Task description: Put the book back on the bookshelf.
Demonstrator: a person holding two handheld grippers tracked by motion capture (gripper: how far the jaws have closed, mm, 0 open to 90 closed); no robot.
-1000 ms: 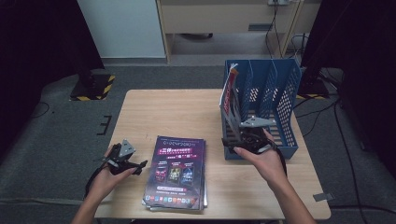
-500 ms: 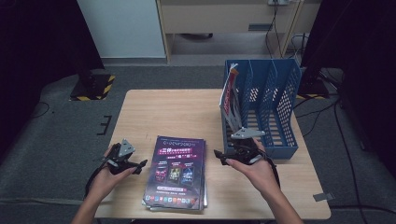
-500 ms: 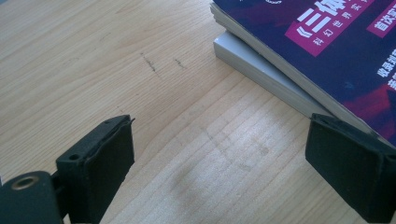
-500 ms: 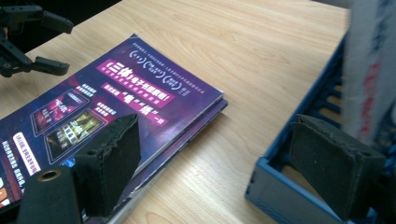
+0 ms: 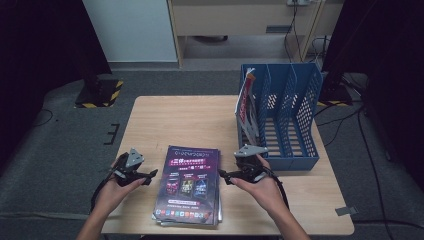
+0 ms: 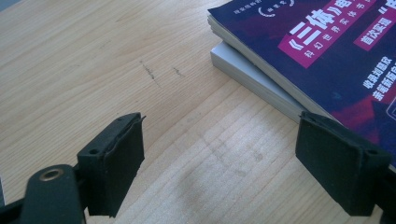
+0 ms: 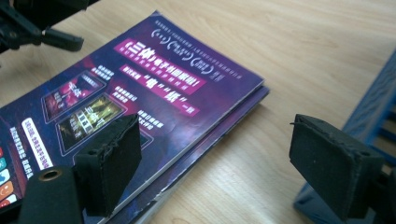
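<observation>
A stack of dark purple magazines lies flat near the table's front edge. My left gripper rests just left of the stack and points at its edge. It is open, its jaws have just been closing a little, and only bare wood lies between them. The stack's corner sits beyond its right jaw. My right gripper hovers open at the stack's right edge. In its own view the top magazine lies under the left jaw, with nothing gripped.
A blue file rack stands at the table's right, and its wall is close to my right jaw. One magazine stands upright in its left slot. The wooden table runs back behind the stack.
My right gripper has moved from the front of the rack leftward and down to the stack's right edge. The left hand has stayed in place.
</observation>
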